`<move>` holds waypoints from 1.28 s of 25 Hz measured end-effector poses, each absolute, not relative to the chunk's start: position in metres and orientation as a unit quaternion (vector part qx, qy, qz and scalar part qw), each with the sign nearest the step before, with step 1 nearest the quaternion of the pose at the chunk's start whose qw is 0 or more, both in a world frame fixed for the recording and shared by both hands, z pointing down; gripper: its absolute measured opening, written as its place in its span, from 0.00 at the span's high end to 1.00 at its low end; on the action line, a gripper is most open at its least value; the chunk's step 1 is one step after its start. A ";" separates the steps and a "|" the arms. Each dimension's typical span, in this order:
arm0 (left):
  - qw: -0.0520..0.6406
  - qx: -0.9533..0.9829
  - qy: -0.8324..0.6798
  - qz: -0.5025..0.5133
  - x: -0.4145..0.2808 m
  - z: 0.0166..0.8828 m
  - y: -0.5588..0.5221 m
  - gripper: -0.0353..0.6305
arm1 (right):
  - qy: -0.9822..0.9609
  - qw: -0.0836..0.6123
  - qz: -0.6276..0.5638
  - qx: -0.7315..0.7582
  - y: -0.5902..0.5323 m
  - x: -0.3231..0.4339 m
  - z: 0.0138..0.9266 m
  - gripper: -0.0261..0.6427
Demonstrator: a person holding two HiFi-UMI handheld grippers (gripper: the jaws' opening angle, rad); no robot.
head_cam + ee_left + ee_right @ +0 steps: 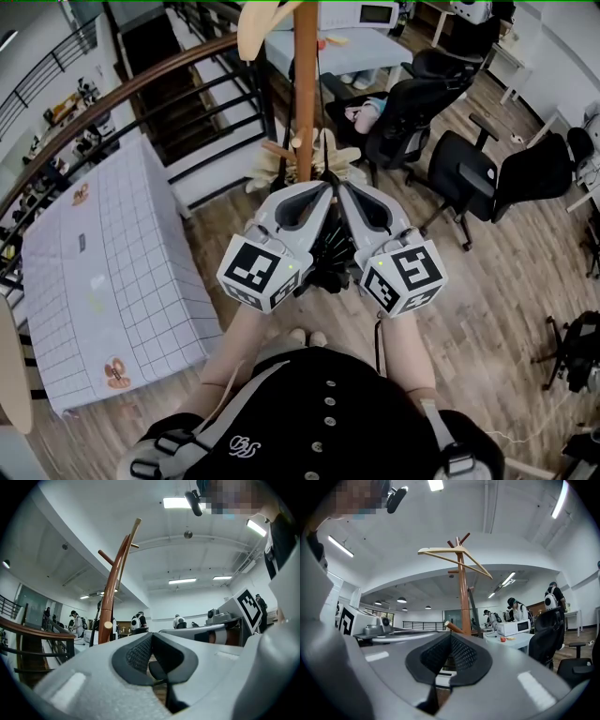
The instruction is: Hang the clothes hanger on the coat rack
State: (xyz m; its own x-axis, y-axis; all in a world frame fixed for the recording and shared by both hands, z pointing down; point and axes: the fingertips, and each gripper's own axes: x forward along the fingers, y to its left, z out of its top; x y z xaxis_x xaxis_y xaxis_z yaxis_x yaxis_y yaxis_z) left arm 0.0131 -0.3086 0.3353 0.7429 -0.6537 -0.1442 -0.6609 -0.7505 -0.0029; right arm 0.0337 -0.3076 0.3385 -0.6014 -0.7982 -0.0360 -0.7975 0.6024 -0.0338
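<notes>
- Head view: the pale grey left tool (322, 193) and right tool (349, 195), each with a marker cube, are held side by side, nearly touching. Both aim at the brown wooden coat rack (304, 94).
- The pale wooden clothes hanger (265, 30) sits at the top of the rack. The frame edge cuts it off, so its hook is not visible here, and the tools hide the rack's foot.
- A tabletop under a white gridded cloth (112, 272) lies well apart on the left, and black office chairs (469, 178) stand on the right.
- Left gripper view: the jaws are pressed together with nothing between them. The coat rack (111, 602) rises bowed by the lens. A pale strip along its top is probably the hanger seen edge-on, but that is hard to confirm.
- Right gripper view: these jaws also meet, and they are empty. The clothes hanger (454, 556) hangs tilted across the rack's top pegs (458, 541), apart from both tools, so the task looks done.
- Which peg carries the hook is too small to tell.
- Risk: if the hook rests only shallowly on a slanted peg, the tilt could let it slide off. With the tools this near, a knock on the pole could shake it loose.
</notes>
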 end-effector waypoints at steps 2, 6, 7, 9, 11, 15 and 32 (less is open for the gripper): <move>0.023 -0.933 0.354 0.066 0.012 0.338 -0.310 0.95 | 0.894 0.018 -0.007 -0.448 -0.308 0.034 0.342 0.96; 0.015 -0.931 0.360 0.061 0.011 0.345 -0.312 0.95 | 0.894 0.009 -0.010 -0.448 -0.309 0.033 0.348 0.96; 0.013 -0.931 0.360 0.060 0.011 0.346 -0.313 0.95 | 0.894 0.007 -0.011 -0.448 -0.309 0.033 0.350 0.96; 0.009 -0.931 0.359 0.059 0.011 0.348 -0.313 0.95 | 0.894 0.003 -0.015 -0.449 -0.310 0.034 0.352 0.96; 0.005 -0.932 0.357 0.056 0.012 0.350 -0.313 0.95 | 0.894 0.001 -0.019 -0.449 -0.310 0.033 0.355 0.96; 0.001 -0.934 0.353 0.052 0.013 0.354 -0.314 0.95 | 0.894 0.003 -0.021 -0.447 -0.311 0.031 0.356 0.96; 0.002 -0.934 0.354 0.043 0.011 0.356 -0.318 0.95 | 0.900 -0.001 -0.024 -0.434 -0.314 0.030 0.358 0.96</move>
State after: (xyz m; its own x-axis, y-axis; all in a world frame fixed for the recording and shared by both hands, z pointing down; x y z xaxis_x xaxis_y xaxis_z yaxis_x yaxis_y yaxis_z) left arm 0.0111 -0.3181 0.3558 0.7462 -0.6607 -0.0815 -0.6610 -0.7499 0.0273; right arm 0.0301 -0.3143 0.3579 -0.6225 -0.7823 0.0222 -0.7824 0.6214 -0.0423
